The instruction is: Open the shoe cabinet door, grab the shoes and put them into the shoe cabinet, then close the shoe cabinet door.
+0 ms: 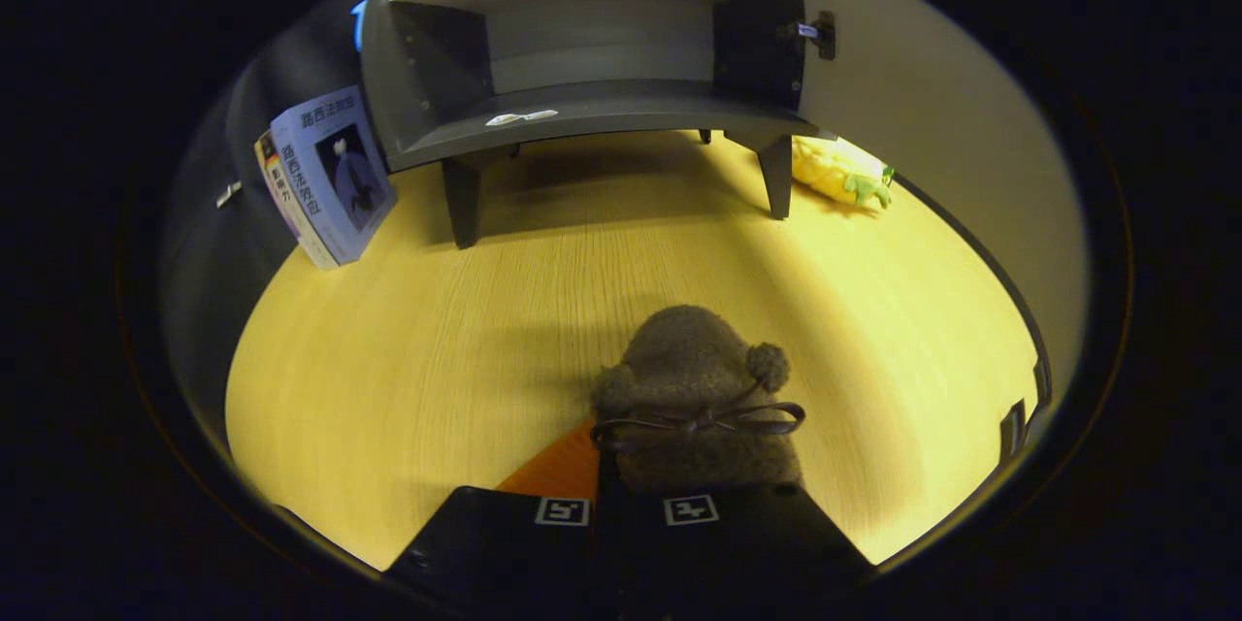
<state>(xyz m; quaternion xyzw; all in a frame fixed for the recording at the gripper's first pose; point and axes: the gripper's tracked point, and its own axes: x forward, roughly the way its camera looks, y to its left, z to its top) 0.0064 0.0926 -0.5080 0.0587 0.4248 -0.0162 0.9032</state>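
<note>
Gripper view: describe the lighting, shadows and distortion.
Gripper view: warm light on the wooden floor; dark shadow under the open shoe cabinet; fisheye bends the cabinet's shelves and the floor edge; the furry shoe, held at the gripper, reads sharp; its jaws' contact is hidden.

Gripper [631,505] fingers clamp the fuzzy shoe [694,388] before the open cabinet [592,107].

Brown fuzzy shoe [694,378] with dark bow; grey shoe cabinet [592,107]; yellow wood-grain floor [437,330]; blue book [335,175]; yellow plush toy [834,170] being noted.
</note>
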